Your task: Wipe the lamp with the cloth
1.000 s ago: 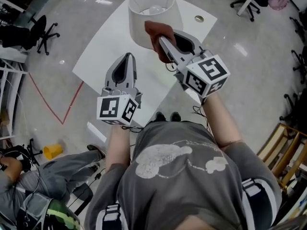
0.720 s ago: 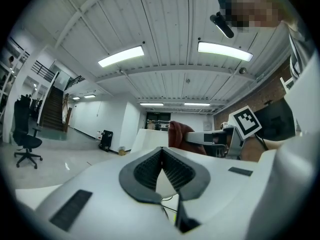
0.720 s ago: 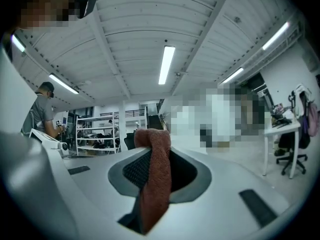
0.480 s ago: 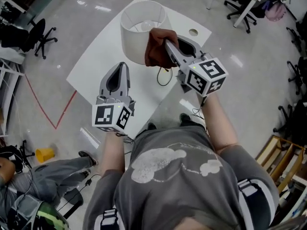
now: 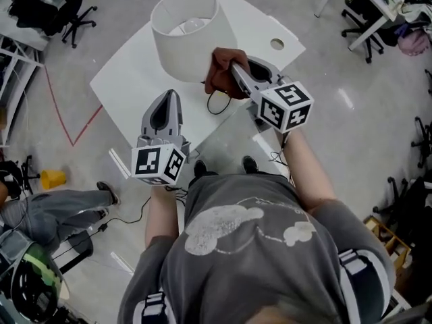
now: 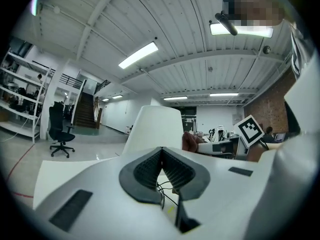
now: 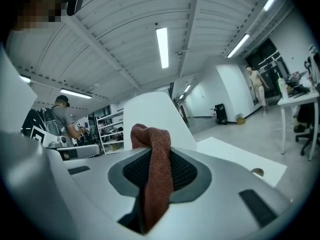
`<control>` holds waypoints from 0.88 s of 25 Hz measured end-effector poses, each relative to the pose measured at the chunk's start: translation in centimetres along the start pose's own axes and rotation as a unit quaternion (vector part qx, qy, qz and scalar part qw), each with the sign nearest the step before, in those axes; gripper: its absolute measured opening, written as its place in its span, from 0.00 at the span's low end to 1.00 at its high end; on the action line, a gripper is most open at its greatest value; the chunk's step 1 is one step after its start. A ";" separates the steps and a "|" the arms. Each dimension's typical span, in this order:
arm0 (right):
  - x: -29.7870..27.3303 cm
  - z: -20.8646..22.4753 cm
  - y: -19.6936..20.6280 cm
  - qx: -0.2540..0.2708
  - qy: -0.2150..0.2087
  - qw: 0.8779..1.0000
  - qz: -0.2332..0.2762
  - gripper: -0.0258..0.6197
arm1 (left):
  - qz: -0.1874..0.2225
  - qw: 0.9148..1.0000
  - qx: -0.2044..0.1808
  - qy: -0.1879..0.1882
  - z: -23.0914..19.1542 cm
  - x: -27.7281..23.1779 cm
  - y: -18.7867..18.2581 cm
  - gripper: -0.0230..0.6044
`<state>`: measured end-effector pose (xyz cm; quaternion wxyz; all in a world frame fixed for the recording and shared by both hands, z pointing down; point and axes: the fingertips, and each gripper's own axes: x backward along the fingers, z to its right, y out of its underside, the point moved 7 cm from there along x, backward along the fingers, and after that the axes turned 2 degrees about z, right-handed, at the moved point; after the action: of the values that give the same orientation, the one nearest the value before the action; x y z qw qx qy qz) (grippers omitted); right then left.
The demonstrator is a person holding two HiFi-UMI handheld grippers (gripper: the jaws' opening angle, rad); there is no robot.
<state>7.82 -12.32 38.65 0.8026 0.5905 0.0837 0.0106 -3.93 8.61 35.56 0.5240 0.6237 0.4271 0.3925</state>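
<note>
Head view, nearest me: my left gripper [image 5: 170, 96] sits left of centre, jaws pressed together on nothing, just short of the lamp. At centre, my right gripper [image 5: 234, 69] clamps the brown cloth [image 5: 217, 73], which bunches against the lower right side of the white lamp [image 5: 185, 32] shade. A black cable [image 5: 217, 103] loops on the white table [image 5: 128, 73] just below the cloth. Farther off, a round hole [image 5: 277, 44] marks the table's right corner, and an office chair [image 5: 74, 15] stands upper left.
</note>
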 end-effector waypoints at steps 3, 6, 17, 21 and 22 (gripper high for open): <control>-0.1 1.1 1.2 -0.003 -0.009 1.000 -0.022 0.17 | -0.004 1.000 0.002 -0.025 0.9 0.4 0.8 0.05; 0.2 2.3 2.1 -0.001 -0.017 0.999 -0.040 0.17 | -0.005 0.999 0.008 -0.047 2.0 0.7 1.3 0.05; 1.9 0.2 -0.1 0.023 -0.072 0.997 -0.020 0.17 | 0.038 0.996 0.008 -0.085 3.2 2.1 -0.9 0.05; 1.4 -1.8 -3.2 0.038 -0.084 0.996 0.007 0.17 | 0.053 0.996 -0.003 -0.070 2.3 1.3 -3.4 0.05; 1.2 -2.3 -4.0 0.045 -0.087 0.995 0.012 0.17 | 0.059 0.996 -0.003 -0.064 2.0 1.0 -3.9 0.05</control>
<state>8.36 -11.26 34.00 0.7793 0.6256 0.0064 -0.0349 -2.20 9.26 31.42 0.5282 0.6698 0.3544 0.3832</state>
